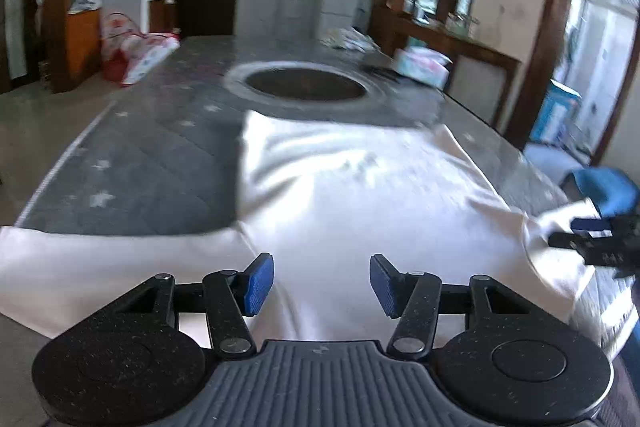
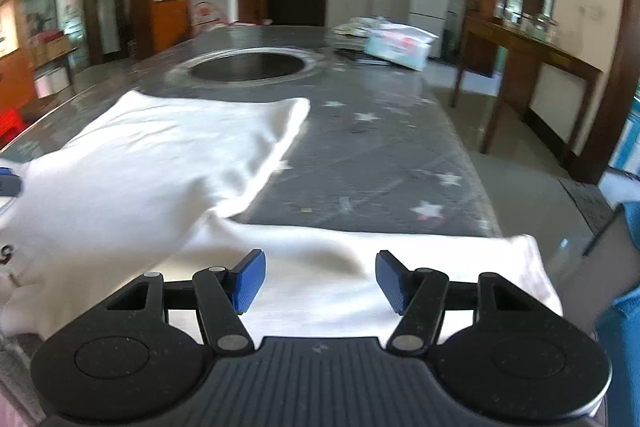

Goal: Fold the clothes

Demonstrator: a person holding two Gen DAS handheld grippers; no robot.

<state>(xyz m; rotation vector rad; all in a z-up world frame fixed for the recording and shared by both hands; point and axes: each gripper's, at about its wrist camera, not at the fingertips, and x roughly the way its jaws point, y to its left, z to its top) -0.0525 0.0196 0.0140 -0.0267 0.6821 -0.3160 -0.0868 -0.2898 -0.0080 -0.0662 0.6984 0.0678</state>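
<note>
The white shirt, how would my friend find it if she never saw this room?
Look for the long dark grey table with pale stars and a round hole in its middle. The white cloth shirt lies spread on the near end, in front of that hole. It is the only big plain white thing there; the patterned packages sit at the far end.
</note>
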